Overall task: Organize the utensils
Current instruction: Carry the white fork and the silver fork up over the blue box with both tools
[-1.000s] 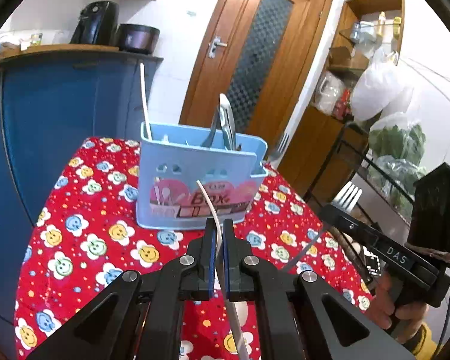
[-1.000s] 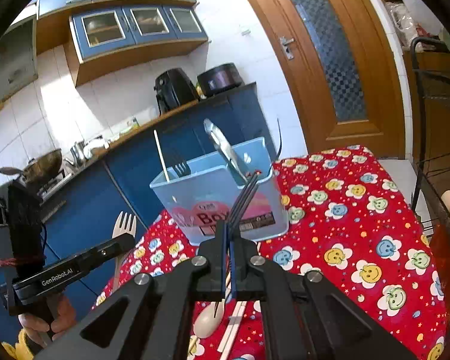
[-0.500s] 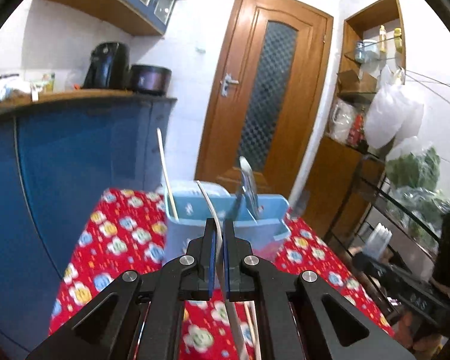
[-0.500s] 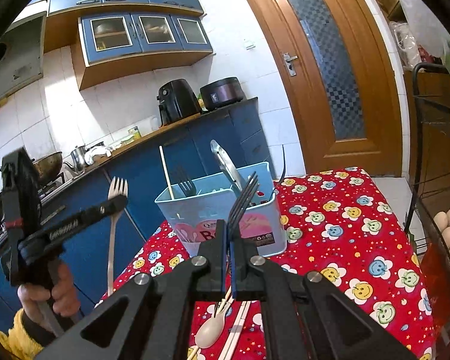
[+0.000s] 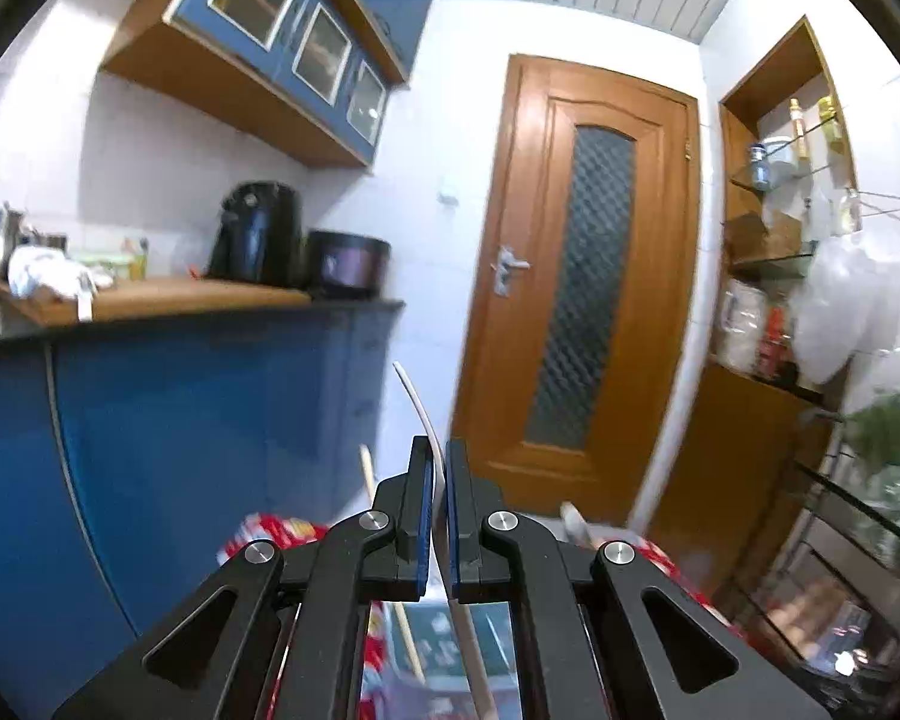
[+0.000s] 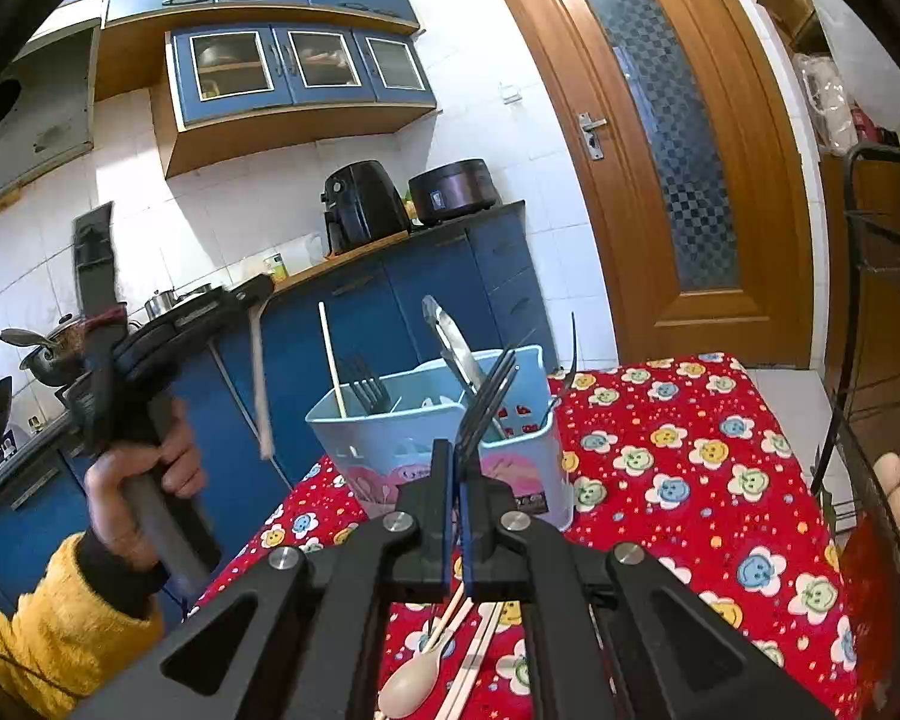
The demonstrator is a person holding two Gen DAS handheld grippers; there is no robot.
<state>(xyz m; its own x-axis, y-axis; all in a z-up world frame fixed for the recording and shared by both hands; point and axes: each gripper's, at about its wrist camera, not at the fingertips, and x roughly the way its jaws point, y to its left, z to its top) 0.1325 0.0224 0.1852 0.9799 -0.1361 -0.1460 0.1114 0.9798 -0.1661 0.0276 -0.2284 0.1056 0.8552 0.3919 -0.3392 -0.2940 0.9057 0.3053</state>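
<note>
Black fork (image 6: 491, 387) clamped in right tongs (image 6: 457, 468), before caddy (image 6: 390, 438)

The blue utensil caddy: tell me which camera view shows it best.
The right wrist view: the blue utensil caddy stands whole on the red tablecloth, its compartments and contents visible. In the left wrist view, only a blurred sliver shows below the left gripper.

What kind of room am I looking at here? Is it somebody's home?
Most likely a home kitchen. Blue wall cupboards hang over a counter with an air fryer and a rice cooker, pots sit on a stove at the left, and a table wears a flowered red cloth.
</note>
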